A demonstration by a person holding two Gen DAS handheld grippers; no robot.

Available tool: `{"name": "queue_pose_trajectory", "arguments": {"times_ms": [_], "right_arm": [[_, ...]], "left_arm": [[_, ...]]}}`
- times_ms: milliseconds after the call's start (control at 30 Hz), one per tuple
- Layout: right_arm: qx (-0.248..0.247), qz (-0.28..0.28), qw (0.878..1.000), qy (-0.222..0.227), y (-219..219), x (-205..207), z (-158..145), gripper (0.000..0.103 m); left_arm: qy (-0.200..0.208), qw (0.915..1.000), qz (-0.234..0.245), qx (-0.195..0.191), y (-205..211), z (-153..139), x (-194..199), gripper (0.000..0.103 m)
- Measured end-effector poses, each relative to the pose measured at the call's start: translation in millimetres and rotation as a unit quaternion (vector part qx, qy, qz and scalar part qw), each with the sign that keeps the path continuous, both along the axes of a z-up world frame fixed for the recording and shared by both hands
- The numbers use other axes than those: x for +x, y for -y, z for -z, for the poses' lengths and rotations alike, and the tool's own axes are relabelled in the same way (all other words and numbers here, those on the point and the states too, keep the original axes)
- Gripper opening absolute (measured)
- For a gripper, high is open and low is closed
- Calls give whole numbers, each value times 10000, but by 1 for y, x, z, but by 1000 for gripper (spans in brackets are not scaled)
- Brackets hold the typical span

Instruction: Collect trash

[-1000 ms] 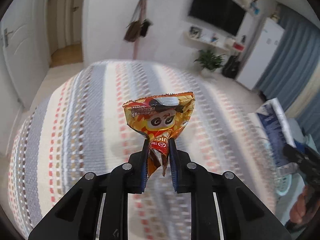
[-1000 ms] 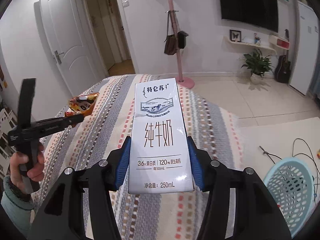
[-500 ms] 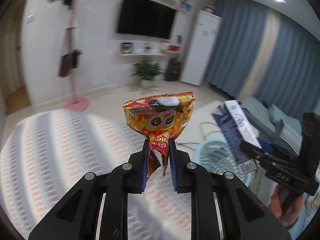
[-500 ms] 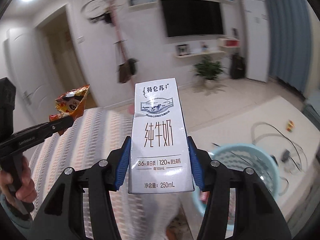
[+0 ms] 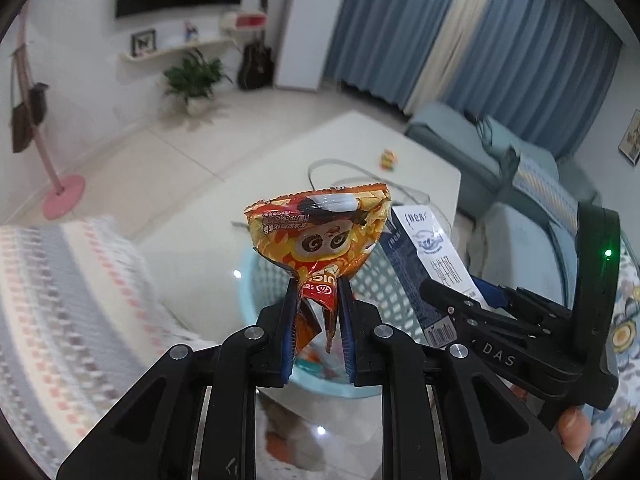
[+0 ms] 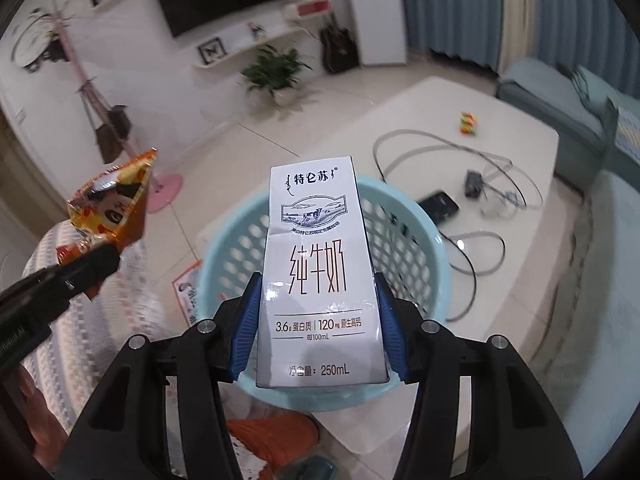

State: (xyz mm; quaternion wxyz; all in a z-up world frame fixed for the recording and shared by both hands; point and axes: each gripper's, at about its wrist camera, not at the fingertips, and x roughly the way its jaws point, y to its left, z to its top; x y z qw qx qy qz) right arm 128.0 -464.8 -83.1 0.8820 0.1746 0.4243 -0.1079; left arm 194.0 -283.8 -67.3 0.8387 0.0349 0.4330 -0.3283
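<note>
Right wrist: milk carton [image 6: 320, 280] upright, lengthwise between blue pads [image 6: 244, 320].

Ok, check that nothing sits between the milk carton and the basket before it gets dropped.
Nothing visible blocks it. The milk carton, clamped in the right gripper, hangs over the light blue basket; its mouth is open. The snack wrapper in the left gripper sits off to the left.

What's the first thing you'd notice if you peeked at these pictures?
Probably the big white milk carton, squeezed upright in the right claw in the middle of the right wrist view. Next, the shiny orange snack wrapper with a cartoon panda face, pinched at its bottom in the left claw. Behind both sits a light blue basket full of holes, by a white table with tangled cables.
</note>
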Motion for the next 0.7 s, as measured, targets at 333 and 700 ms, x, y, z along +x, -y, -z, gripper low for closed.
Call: {"name": "queue_pose_trajectory", "arguments": {"times_ms": [333, 700], "right_arm": [[82, 145, 9998, 110, 17, -11, 13, 55], [64, 105, 9996, 260, 5, -39, -4, 55]], "left_arm": [[-132, 9999, -9, -46, 14, 15, 7, 65], [-8, 9996, -3, -268, -13, -1, -16, 77]]}}
